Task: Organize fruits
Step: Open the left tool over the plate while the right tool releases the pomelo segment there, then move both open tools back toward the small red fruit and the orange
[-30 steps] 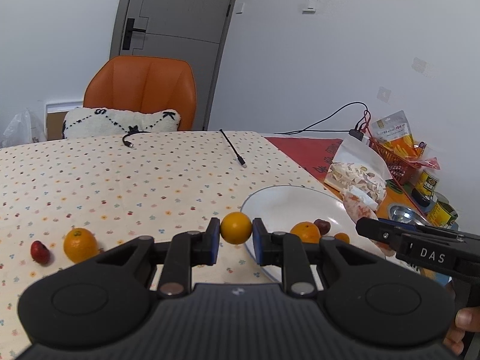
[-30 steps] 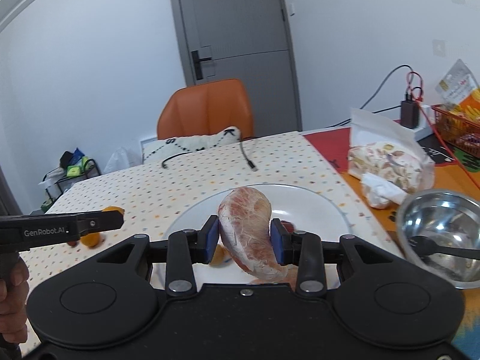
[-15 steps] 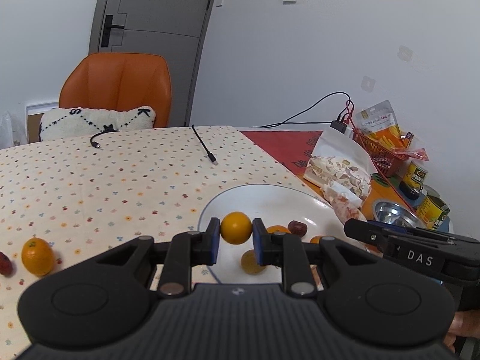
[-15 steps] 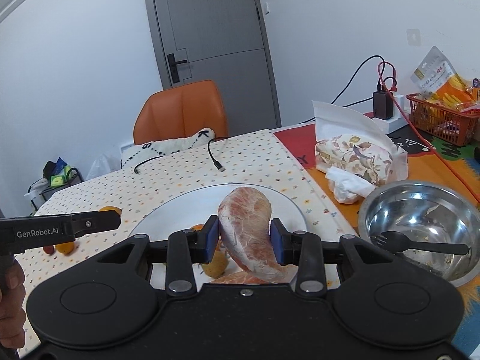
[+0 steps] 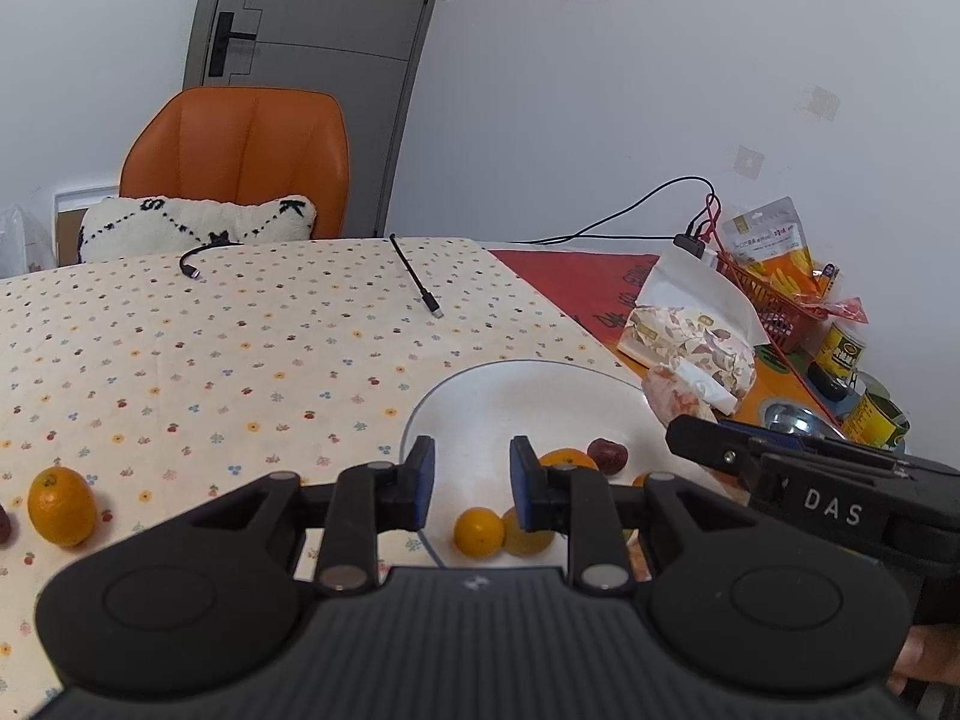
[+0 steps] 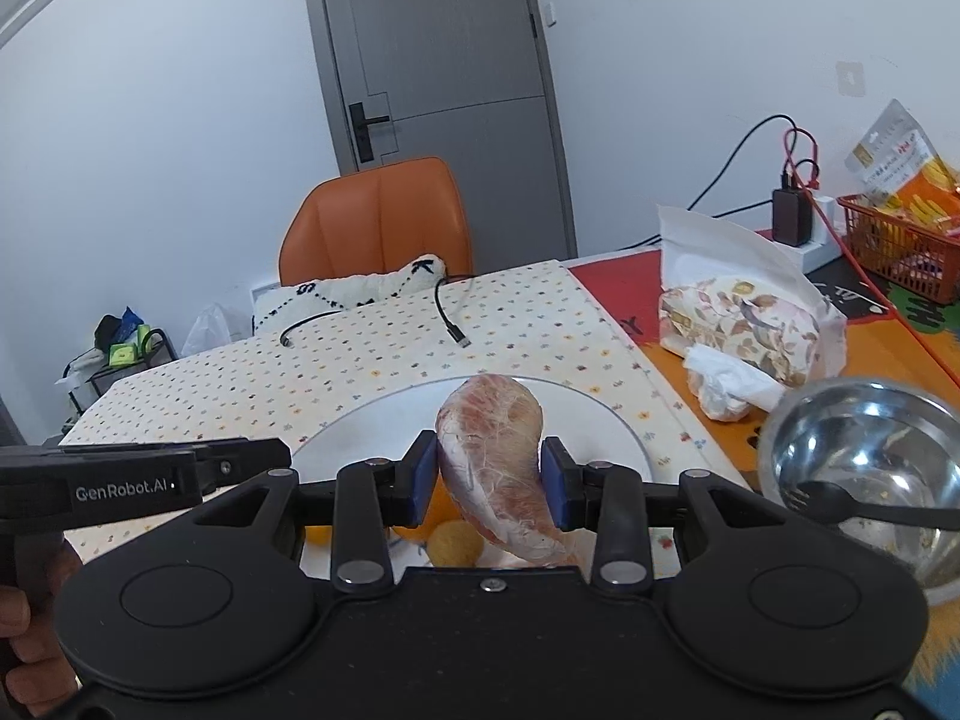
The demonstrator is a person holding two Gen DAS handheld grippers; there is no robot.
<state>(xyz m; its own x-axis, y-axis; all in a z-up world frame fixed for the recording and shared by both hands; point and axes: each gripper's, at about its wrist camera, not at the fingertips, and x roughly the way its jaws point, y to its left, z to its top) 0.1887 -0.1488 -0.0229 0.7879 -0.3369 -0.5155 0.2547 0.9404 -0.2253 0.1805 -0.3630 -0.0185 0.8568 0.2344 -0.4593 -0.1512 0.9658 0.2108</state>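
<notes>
At the left edge of the tabletop, on the cream tablecloth dotted with small flowers [image 5: 240,360], a small oval orange kumquat [image 5: 61,505] lies alone, with a dark red fruit [image 5: 3,523] just beside it, cut off by the frame. Well apart from them, toward the right side of the cloth, sits the round white plate [image 5: 510,396]. The left gripper [image 5: 467,483] hovers over the plate's near left rim with its blue-padded jaws apart and nothing between them. Below that gap, a round orange kumquat [image 5: 478,532] rests on the plate, touching a paler yellow fruit [image 5: 528,534]. Farther right on the plate are another orange fruit [image 5: 564,457] (partly hidden behind the gripper's right finger) and a dark red date-like fruit [image 5: 607,455] just beside it.

The right gripper [image 6: 489,483] is held over the plate's near side, its jaws clamped on a pinkish peeled pomelo segment [image 6: 495,456] that stands upright between the pads, its narrow end hanging below them. Beyond the plate's right rim, on the orange and red mat [image 6: 888,354], lie a white pouch printed with leaves [image 6: 738,312] and, nearer the table's right edge, a shiny steel bowl [image 6: 864,444] with a black plastic fork [image 6: 864,507] resting in it.
</notes>
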